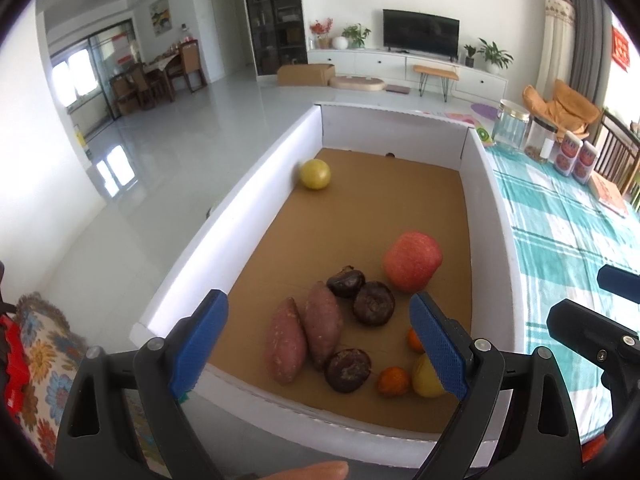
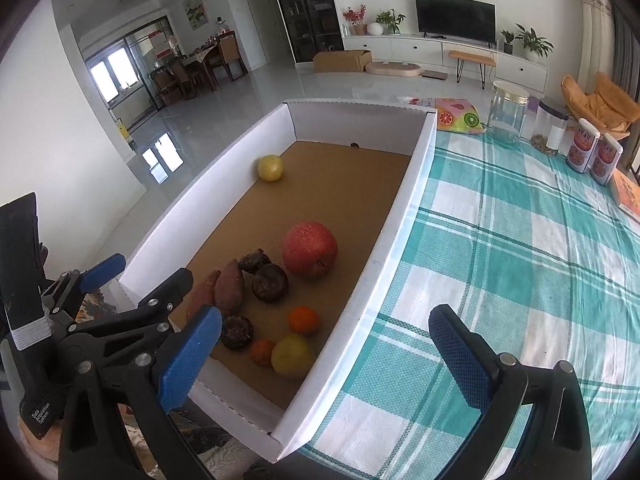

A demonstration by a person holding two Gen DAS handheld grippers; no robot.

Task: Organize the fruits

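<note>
A white-walled cardboard box (image 1: 492, 216) (image 2: 416, 184) holds the produce. A red apple (image 1: 413, 261) (image 2: 309, 249), two sweet potatoes (image 1: 306, 332) (image 2: 229, 286), three dark mangosteens (image 1: 374, 302) (image 2: 271, 281), two small oranges (image 1: 394, 380) (image 2: 304, 319) and a yellow fruit (image 1: 425, 376) (image 2: 291, 354) lie at the near end. Another yellow fruit (image 1: 315, 174) (image 2: 271, 167) lies at the far left. My left gripper (image 1: 320, 344) is open and empty above the near end. My right gripper (image 2: 326, 360) is open and empty over the box's right wall.
A teal checked tablecloth (image 2: 520, 260) covers the table right of the box. Two jars (image 2: 506, 112) and two snack canisters (image 2: 584, 150) stand at the far right, with a book (image 2: 628, 196) beside them. A fruit-print bag (image 2: 458, 114) lies behind the box.
</note>
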